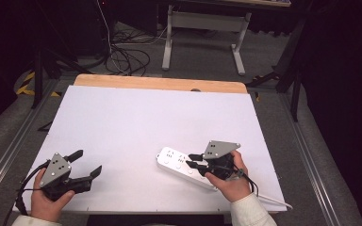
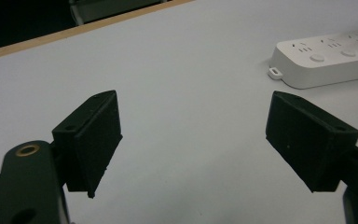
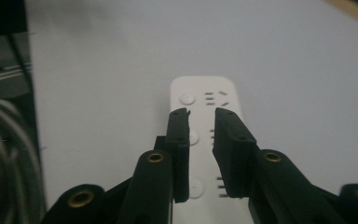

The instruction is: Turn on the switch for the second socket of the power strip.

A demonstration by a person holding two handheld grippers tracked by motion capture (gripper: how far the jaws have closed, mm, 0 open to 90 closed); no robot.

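High view: the right gripper is being held over the white power strip, jaws nearly together, nothing pinched; the left gripper is being kept spread wide.

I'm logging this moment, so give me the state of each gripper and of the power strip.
Left gripper: open, nothing between its jaws, off to the side.
Right gripper: jaws nearly together, a narrow gap left, above the strip, gripping nothing.
Power strip: flat on the table, nothing plugged in.

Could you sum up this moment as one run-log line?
left tool: open, nothing between | right tool: nearly closed above power strip, gripping nothing | strip flat on table
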